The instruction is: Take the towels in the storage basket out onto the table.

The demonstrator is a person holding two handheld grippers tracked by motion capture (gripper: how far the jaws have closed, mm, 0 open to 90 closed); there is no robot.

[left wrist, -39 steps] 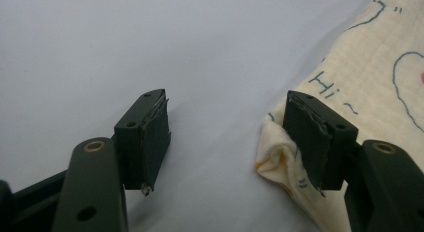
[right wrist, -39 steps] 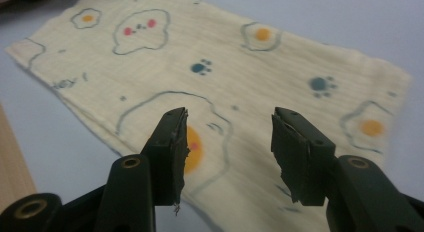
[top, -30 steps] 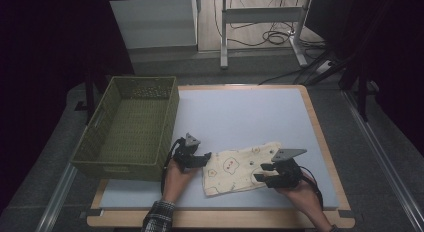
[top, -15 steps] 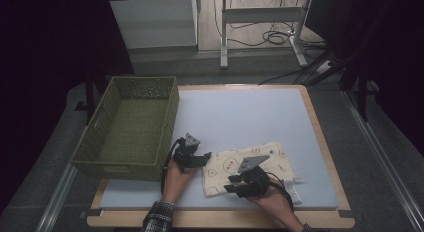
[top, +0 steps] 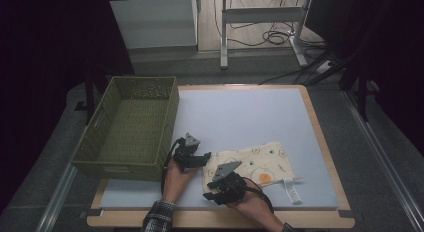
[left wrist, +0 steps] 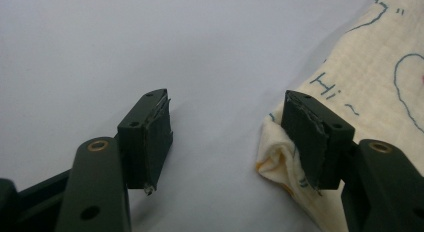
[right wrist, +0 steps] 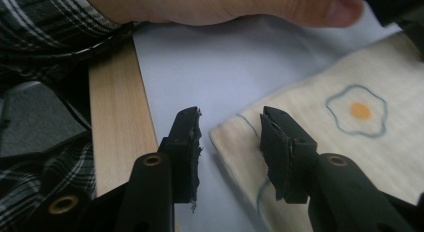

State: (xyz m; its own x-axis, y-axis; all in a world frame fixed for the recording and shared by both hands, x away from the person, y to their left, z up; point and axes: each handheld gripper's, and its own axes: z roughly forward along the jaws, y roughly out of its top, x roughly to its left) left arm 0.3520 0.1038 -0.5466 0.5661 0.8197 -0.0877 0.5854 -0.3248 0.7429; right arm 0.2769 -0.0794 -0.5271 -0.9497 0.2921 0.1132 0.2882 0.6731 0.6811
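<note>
A cream cloth [top: 255,164] printed with fried eggs lies flat on the blue-grey mat [top: 240,117] near the front edge. My left gripper [top: 202,158] rests at its left end. In the left gripper view the left gripper [left wrist: 225,137] is open, and a folded cloth [left wrist: 380,82] corner touches the right jaw. My right gripper [top: 212,189] is at the cloth's front left corner and points left. In the right gripper view the right gripper [right wrist: 230,124] is open over the cloth [right wrist: 340,142] edge. Its jaws narrowed, then just opened a little.
A green woven basket [top: 130,127] stands on the table's left side, close behind the left hand. A white strap [top: 292,189] lies at the cloth's front right. The wooden rim [right wrist: 117,112] runs along the mat's front, and the left hand [right wrist: 225,7] is close ahead of the right gripper.
My right gripper has moved left, from the cloth's right end to its front left corner. The cloth's right end now lies flat. The left gripper has stayed in place.
</note>
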